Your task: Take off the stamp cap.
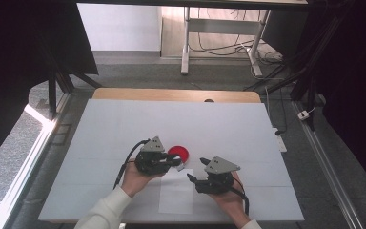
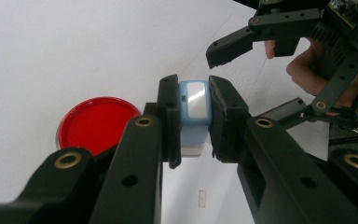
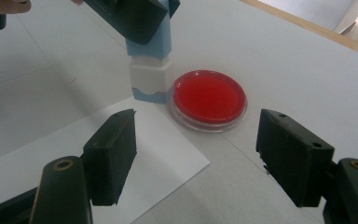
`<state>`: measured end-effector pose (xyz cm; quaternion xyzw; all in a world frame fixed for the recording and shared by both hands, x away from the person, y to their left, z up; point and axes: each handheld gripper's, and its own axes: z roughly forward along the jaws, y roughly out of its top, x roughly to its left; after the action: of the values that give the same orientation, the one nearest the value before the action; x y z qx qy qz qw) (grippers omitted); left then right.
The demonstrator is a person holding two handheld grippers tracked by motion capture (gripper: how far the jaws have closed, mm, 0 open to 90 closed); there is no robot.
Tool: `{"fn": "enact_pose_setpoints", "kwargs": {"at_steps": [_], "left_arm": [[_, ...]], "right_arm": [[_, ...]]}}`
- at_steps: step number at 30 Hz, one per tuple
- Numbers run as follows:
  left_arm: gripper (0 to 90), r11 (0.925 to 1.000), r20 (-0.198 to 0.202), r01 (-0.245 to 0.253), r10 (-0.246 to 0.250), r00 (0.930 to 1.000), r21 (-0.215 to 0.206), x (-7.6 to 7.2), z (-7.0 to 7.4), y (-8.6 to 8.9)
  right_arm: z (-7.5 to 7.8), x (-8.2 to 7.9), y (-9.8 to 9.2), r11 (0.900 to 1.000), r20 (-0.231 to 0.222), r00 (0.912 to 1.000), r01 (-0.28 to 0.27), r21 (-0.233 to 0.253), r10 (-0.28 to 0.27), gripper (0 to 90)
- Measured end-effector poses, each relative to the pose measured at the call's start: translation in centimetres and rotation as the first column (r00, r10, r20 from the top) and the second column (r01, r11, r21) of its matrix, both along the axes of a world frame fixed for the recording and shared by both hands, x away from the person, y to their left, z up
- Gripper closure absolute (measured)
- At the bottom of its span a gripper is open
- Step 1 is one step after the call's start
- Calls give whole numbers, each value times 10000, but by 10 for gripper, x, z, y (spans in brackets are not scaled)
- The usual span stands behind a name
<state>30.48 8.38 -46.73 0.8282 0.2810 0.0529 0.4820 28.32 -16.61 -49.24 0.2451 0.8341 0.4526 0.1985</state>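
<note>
My left gripper (image 2: 193, 86) is shut on a light blue stamp-like block (image 2: 194, 112) with a white lower part (image 3: 150, 77). The block points down at the far corner of a white paper sheet (image 1: 176, 195), right beside a round red dish (image 1: 178, 153); I cannot tell if it touches the paper. My right gripper (image 3: 198, 140) is open and holds nothing. It hovers low over the paper (image 3: 135, 158), facing the block and the dish (image 3: 209, 98). In the left gripper view the right gripper (image 2: 251, 79) sits just beyond the block, jaws apart.
A white mat (image 1: 124, 124) covers the table, with a wooden edge (image 1: 171, 94) at the far side. Beyond it are grey floor, metal desk legs (image 1: 186, 43) and cables. Dark frames stand at both sides.
</note>
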Motion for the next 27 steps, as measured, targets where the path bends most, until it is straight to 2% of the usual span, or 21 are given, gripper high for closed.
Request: {"fn": "enact_pose_setpoints", "kwargs": {"at_steps": [15, 27], "left_arm": [[749, 9999, 44, -15, 16, 10000, -112, 0, -1, -8], [749, 9999, 130, -64, 66, 9999, -126, 0, -1, -13]], "right_arm": [[-9, 2, 19, 9999, -21, 10000, 46, 129, -46, 275], [-13, -1, 25, 9997, -4, 9998, 204, -105, -204, 314]]}}
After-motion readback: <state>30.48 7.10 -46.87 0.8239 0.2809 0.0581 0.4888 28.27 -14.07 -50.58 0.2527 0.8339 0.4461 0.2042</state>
